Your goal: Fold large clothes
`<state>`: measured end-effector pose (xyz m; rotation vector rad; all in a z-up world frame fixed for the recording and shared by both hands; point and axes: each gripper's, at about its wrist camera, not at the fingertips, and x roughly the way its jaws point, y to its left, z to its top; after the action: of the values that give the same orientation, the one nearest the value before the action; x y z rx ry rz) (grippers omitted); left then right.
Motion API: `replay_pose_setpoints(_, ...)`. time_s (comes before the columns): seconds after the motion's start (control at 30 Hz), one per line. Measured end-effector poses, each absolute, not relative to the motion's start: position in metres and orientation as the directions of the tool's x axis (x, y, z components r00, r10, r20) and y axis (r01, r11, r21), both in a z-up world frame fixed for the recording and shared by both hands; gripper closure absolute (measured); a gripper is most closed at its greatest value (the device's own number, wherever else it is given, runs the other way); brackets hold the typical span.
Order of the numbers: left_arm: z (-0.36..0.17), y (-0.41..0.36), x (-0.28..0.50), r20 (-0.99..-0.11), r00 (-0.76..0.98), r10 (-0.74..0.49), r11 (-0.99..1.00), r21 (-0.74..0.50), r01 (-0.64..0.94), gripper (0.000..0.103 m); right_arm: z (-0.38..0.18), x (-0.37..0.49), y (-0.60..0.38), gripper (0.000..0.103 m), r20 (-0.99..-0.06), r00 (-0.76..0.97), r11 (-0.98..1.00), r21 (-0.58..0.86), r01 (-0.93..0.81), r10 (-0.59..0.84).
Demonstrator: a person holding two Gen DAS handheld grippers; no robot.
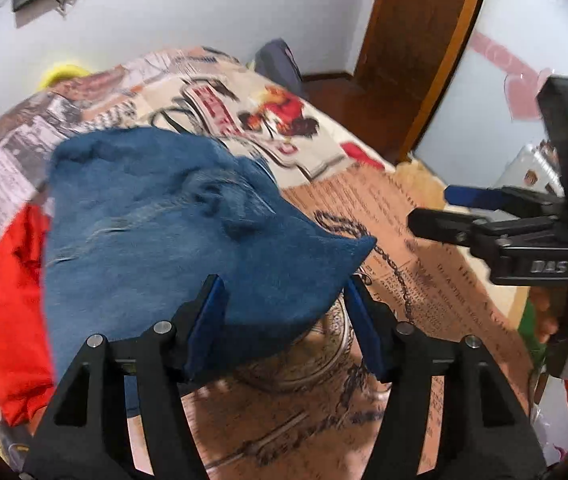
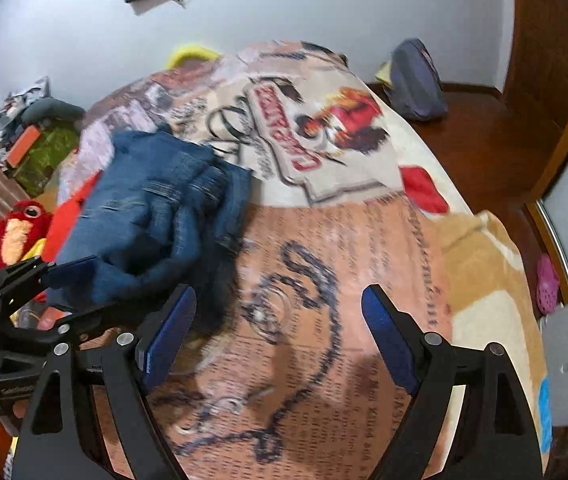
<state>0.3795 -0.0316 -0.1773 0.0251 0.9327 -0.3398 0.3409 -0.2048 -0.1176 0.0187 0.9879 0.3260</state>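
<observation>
Denim, blue: the folded jeans (image 1: 172,216) lie bunched on the bed (image 1: 424,240), on a printed blanket (image 2: 324,240) with newsprint text and chain drawings. Left gripper (image 1: 284,320) points down at them; its fingers (image 1: 208,320) stand apart, and the jeans' near edge sits in the gap between the blue pads without either pad visibly pressing on it. No earlier frame to compare, so only the current gap is reported. Ahead of the left fingers the denim rises in a lump with a corner poking out to the right, just above the right-hand pad. Left of the jeans, touching them, is a red garment (image 1: 8,312). Right gripper (image 2: 280,336) has its fingers (image 2: 172,332) spread wide with nothing between them, only bare blanket below. From the right wrist view the jeans (image 2: 156,216) sit up and to the left of those fingers, their hem just beside the left-hand pad; contact there cannot be told because of blur. The left gripper (image 2: 52,280) shows at that view's left edge, its pad against the denim. A red plush toy (image 2: 20,228) lies further left, beyond the jeans. A grey bag (image 2: 416,80) sits on the floor past the far end of the bed.
</observation>
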Motion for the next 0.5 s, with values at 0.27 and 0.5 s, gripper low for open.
replay_pose_setpoints(0.27, -0.141, 0.055, 0.366, -0.744, 0.661, -0.096, 0.993, -0.026, 0.115, 0.037, -0.103, 0.341, -0.145, 0.02, -0.775, 0.506, 0.901, 0.182, -0.395, 0.379)
replay_pose_setpoints(0.5, -0.182, 0.114, 0.374, -0.814, 0.58, 0.024, 0.999, 0.001, -0.04, 0.037, -0.127, 0.354, -0.099, 0.02, -0.81, 0.449, 0.872, 0.146, -0.468, 0.377)
